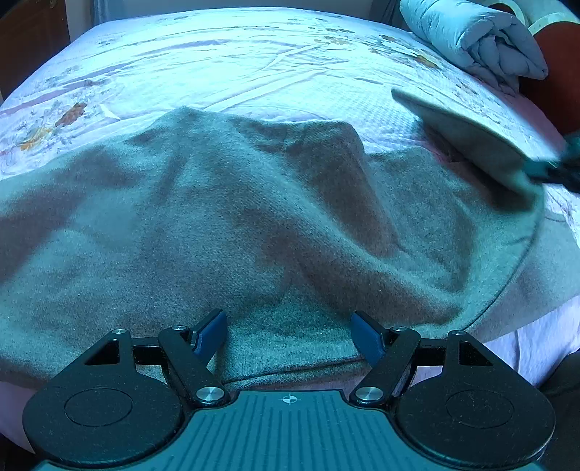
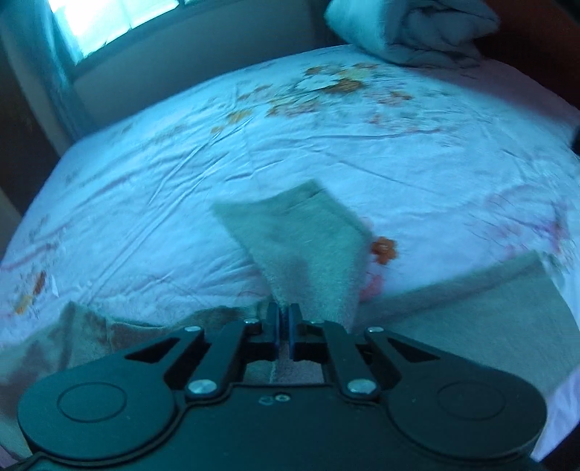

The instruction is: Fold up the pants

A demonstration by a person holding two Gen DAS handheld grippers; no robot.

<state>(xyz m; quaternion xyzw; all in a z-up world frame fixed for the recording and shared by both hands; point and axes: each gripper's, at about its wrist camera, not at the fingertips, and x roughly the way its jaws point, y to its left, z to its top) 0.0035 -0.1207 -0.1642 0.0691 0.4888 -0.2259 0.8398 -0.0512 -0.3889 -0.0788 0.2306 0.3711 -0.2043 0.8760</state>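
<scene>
Grey-green fleece pants (image 1: 253, 224) lie rumpled across the near side of the bed. My left gripper (image 1: 289, 335) is open, its blue pads either side of the pants' near edge, not holding anything. My right gripper (image 2: 284, 319) is shut on a flap of the pants (image 2: 304, 246), which sticks up in front of it above the bed. In the left wrist view that lifted flap (image 1: 471, 141) and the right gripper (image 1: 558, 170) show at the right. More of the pants (image 2: 471, 311) lies flat at the lower right of the right wrist view.
The bed has a pale floral sheet (image 1: 253, 58) with creases. A rolled light-blue quilt (image 1: 482, 40) sits at the far right corner, seen also in the right wrist view (image 2: 409, 25). A window (image 2: 108, 21) is beyond the bed. Dark wood furniture (image 1: 32, 40) stands at far left.
</scene>
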